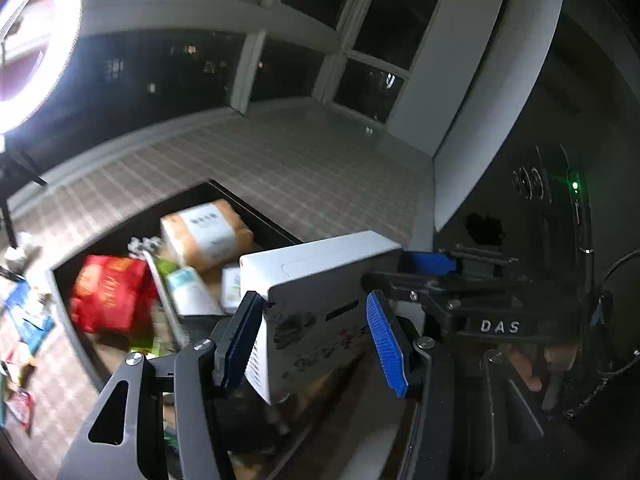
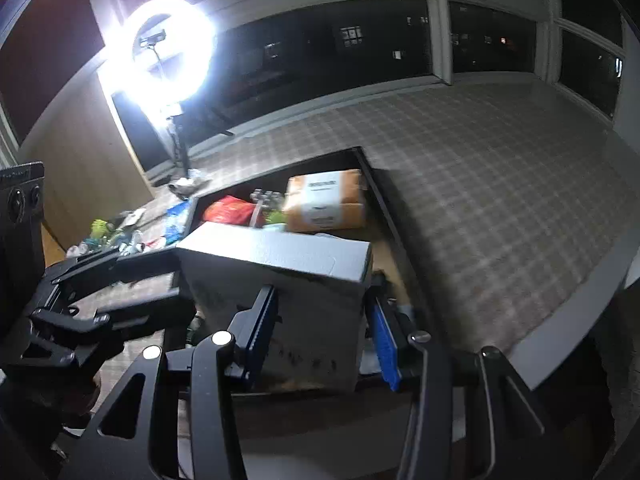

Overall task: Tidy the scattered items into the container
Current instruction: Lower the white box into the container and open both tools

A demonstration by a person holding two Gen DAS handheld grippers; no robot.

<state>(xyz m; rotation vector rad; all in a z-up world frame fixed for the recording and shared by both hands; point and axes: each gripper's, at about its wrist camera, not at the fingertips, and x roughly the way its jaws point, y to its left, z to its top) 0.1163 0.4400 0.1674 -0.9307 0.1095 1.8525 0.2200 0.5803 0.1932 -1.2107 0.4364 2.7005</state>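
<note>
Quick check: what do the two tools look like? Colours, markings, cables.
Both match: black angular linkage frames with cut-outs and silver screw heads, and ribbed blue pads on the fingers. Seen from the left tool, the right tool carries white "DAS" lettering, a black camera block with a green LED, and thin black cables. The right wrist view shows its own pads the same blue. No sleeves visible.
</note>
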